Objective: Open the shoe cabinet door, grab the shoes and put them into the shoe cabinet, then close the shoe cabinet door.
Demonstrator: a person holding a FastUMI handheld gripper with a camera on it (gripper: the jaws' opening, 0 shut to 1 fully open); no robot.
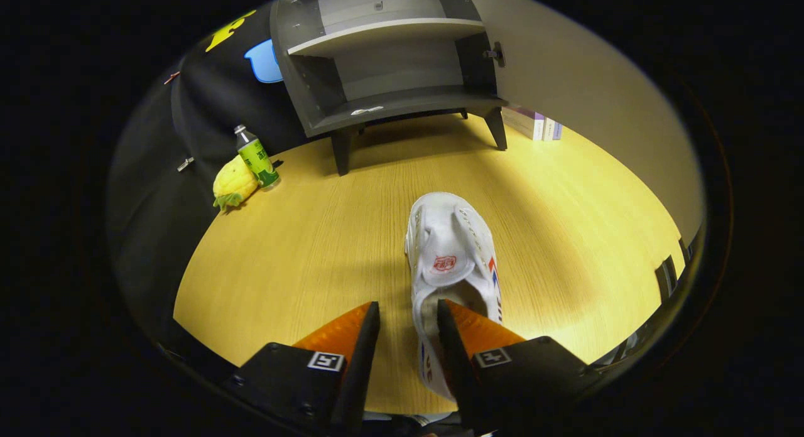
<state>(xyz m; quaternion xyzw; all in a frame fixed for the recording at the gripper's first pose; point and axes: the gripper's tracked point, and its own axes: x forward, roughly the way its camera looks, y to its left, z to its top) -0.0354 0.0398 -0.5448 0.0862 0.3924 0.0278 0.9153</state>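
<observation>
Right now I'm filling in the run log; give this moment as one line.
cabinet door: open | shoe: on table, not yet in cabinet | gripper: open, fingers straddling shoe's heel side wall

A white shoe (451, 261) is seen just ahead of the gripper (408, 318), toe forward; the shoe cabinet (389, 66) beyond is stood open.

I am looking over a yellow wood-grain bench (301, 248), evenly lit, with soft shadows falling on it. Black cloth (188, 110) is hanging along its far left side; a pale plain wall (584, 79) is curving along the right. Books (534, 123) are lying at the wall's foot.
</observation>
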